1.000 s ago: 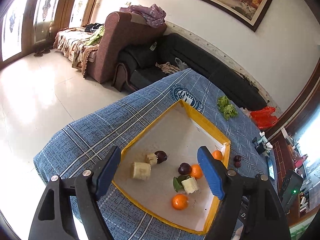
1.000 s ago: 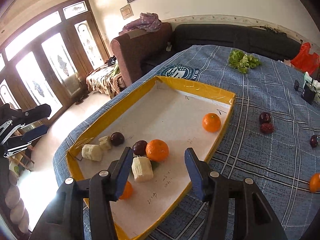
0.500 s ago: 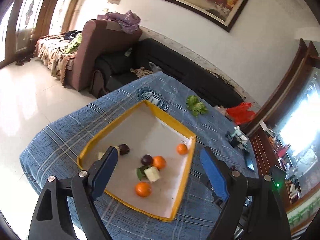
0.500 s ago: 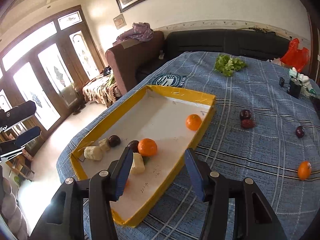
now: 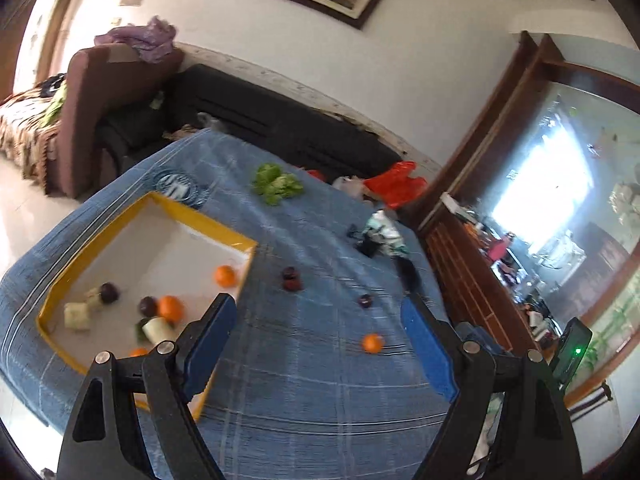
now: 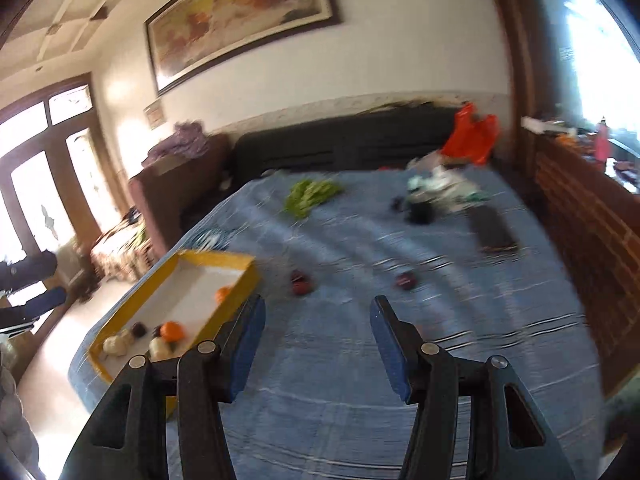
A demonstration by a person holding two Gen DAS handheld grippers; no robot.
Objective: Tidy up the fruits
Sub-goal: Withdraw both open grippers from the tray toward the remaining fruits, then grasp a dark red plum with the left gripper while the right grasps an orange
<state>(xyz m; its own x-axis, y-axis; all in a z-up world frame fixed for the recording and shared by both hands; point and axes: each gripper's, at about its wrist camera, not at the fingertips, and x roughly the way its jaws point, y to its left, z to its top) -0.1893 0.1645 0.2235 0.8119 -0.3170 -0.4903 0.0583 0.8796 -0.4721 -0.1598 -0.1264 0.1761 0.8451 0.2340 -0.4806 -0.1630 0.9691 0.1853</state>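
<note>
Both the left gripper and the right gripper were wide open and held nothing. An orange lay on the cloth. Farther left, the tray held oranges and plums.

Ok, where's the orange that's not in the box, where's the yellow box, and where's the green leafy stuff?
Loose orange (image 5: 373, 343), left wrist view, middle of the fruit.
Yellow box (image 5: 200, 216), left wrist view, far rim.
Green leafy stuff (image 5: 277, 185), left wrist view, centre of the bunch.
</note>
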